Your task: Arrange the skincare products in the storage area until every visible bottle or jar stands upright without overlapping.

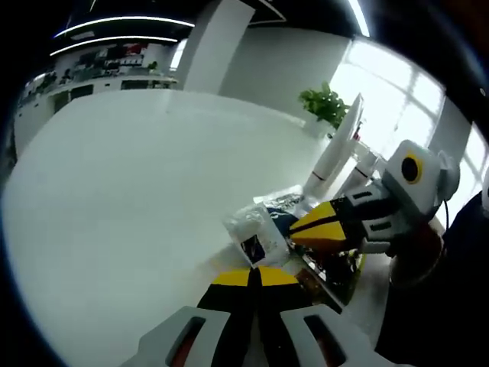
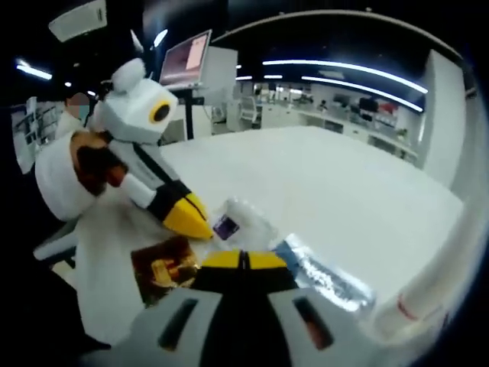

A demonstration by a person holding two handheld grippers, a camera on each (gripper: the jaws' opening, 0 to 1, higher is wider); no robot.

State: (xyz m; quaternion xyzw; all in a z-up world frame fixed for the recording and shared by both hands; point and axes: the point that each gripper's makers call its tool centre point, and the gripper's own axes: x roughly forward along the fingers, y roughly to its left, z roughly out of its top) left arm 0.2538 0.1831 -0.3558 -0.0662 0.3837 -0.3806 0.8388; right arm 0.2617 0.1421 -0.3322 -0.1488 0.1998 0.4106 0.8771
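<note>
The left gripper (image 1: pixel 254 277) has its jaws pressed together, empty; the right gripper (image 2: pixel 243 260) likewise, tips close to a clear packet (image 2: pixel 238 222) on the white table (image 1: pixel 137 199); a tall white tube (image 1: pixel 336 149) lies tilted nearby; sorting looks barely begun; next, one gripper must open over the packet; no label is legible.

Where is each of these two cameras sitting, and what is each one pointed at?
Left gripper view: rides the left gripper, looks across the white table at a clear packet; the right gripper enters from the right.
Right gripper view: rides the right gripper, faces the same packet; the left gripper and a sleeve show.
Shared: packet, table, both grippers.
</note>
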